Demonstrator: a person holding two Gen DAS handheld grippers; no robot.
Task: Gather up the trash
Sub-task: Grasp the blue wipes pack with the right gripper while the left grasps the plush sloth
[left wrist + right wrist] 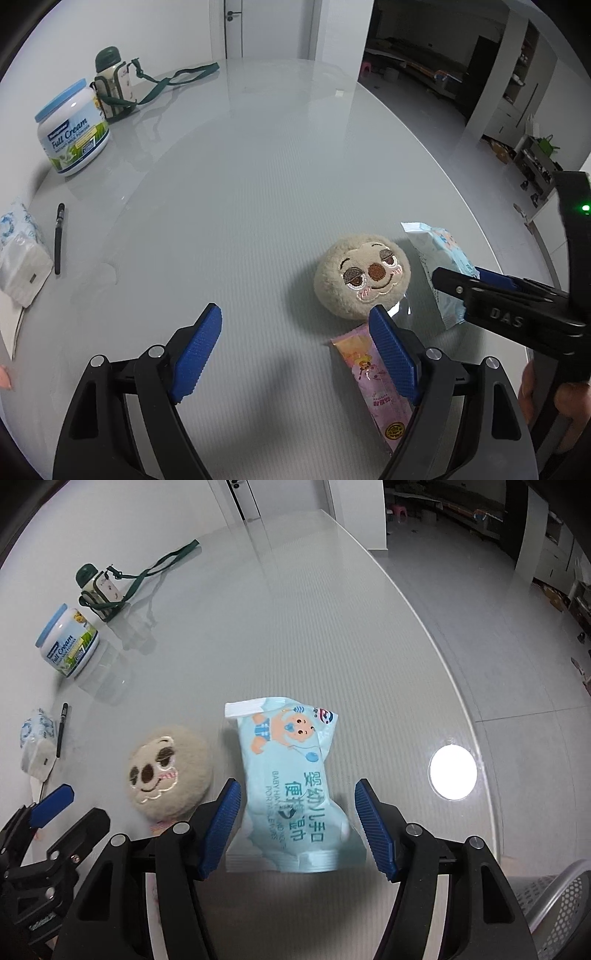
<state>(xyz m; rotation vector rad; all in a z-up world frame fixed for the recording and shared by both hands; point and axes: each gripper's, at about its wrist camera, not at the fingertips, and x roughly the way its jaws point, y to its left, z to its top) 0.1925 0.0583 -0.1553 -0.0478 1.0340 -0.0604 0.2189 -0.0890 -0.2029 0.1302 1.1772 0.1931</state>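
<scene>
Your right gripper (pixel 297 827) stands with its fingers apart astride the pale blue wipes packet (pixel 291 794), printed "BABY HAND" beneath a cartoon baby, lying flat and crinkled on the grey table (pixel 295 627). Your left gripper (pixel 295 354), also spread, hovers beside a pink snack wrapper (pixel 373 391) and the plush face (pixel 364 275). Farther left stands a "Full Cream" jar (pixel 74 129).

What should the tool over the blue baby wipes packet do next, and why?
Probably ease the right tool down and close it on the blue wipes packet. Its two fingers are open, standing on either side of the packet, which lies flat on the table. The plush face sits close on the left, so a straight descent should avoid nudging it.
</scene>
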